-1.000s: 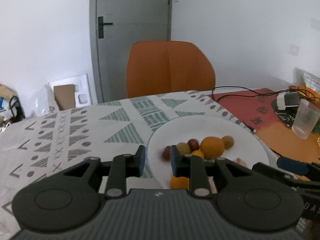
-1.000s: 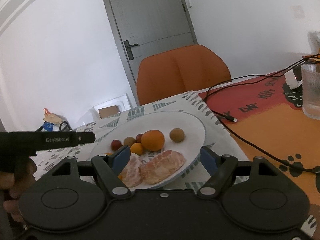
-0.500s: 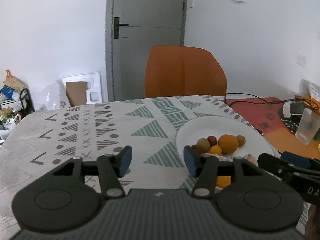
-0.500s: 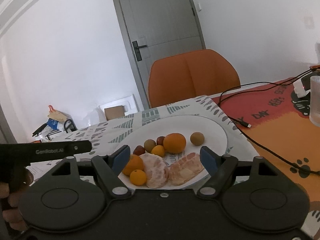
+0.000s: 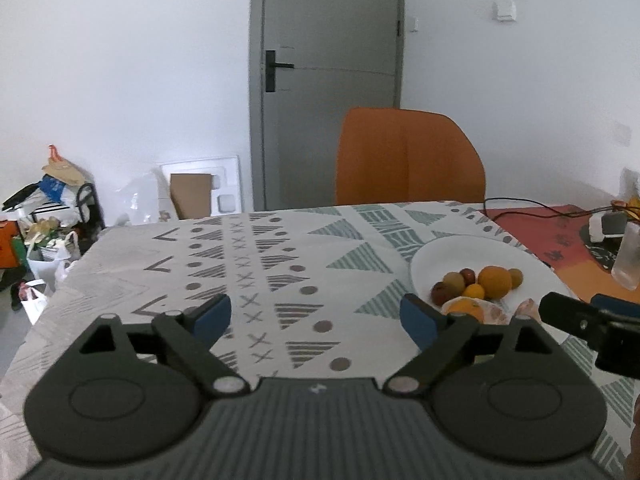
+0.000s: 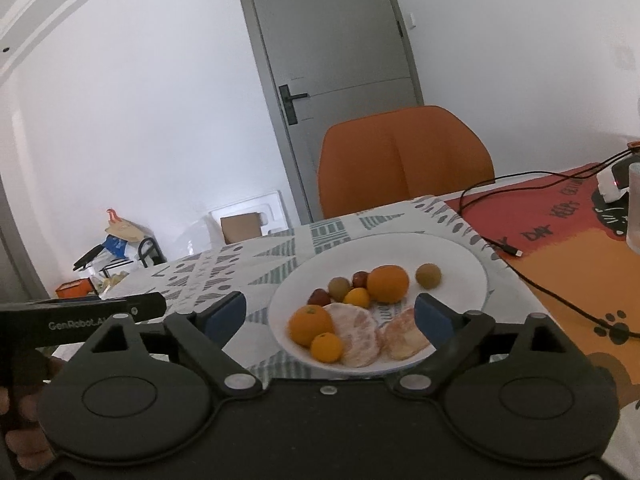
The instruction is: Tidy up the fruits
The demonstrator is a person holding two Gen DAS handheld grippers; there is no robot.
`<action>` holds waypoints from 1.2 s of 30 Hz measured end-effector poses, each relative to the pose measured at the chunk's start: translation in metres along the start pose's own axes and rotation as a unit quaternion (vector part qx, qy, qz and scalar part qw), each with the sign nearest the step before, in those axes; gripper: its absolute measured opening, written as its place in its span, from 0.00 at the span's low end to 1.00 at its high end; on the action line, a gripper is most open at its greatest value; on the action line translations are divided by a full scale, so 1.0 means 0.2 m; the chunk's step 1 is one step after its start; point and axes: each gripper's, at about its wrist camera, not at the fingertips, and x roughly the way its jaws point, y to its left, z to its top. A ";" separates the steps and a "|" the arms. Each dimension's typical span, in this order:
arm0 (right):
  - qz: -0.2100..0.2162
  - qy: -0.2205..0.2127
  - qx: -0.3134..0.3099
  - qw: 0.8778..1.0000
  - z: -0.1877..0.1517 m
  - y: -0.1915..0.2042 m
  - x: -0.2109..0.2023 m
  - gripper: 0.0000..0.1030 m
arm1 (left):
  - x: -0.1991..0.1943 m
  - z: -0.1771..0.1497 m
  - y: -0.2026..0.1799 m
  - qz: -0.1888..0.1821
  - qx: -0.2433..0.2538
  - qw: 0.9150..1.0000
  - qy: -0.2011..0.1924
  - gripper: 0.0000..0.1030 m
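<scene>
A white plate point(image 6: 460, 256) on the patterned tablecloth holds several fruits: a large orange point(image 6: 387, 283), a second orange point(image 6: 310, 324), two small kumquats point(image 6: 326, 346), two peeled citrus pieces point(image 6: 358, 334), and small brown and red fruits point(image 6: 428, 275). The plate also shows in the left wrist view point(image 5: 448, 252), to the right. My left gripper point(image 5: 316, 316) is open and empty, above the tablecloth left of the plate. My right gripper point(image 6: 330, 314) is open and empty, just before the plate's near rim.
An orange chair point(image 5: 408, 156) stands behind the table. A black cable point(image 6: 532, 284) runs over the orange-red mat point(image 6: 568, 256) on the right, next to a clear glass point(image 5: 630, 258). Bags and boxes point(image 5: 44, 220) lie on the floor at left.
My left gripper opened wide, let go of a small orange fruit onto the plate, and drew back to the left. My right gripper pulled back a little from the plate.
</scene>
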 end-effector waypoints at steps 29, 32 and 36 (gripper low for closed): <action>0.041 0.034 -0.015 0.998 -0.04 0.27 -0.16 1.00 | -0.36 -0.07 0.31 0.056 -0.046 0.997 0.008 0.96; 0.055 0.048 -0.023 0.997 -0.05 0.28 -0.18 1.00 | -0.40 -0.09 0.31 0.063 -0.045 0.997 0.006 0.97; 0.065 0.058 -0.037 0.995 -0.06 0.31 -0.20 1.00 | -0.43 -0.14 0.32 0.065 -0.047 0.997 0.012 0.98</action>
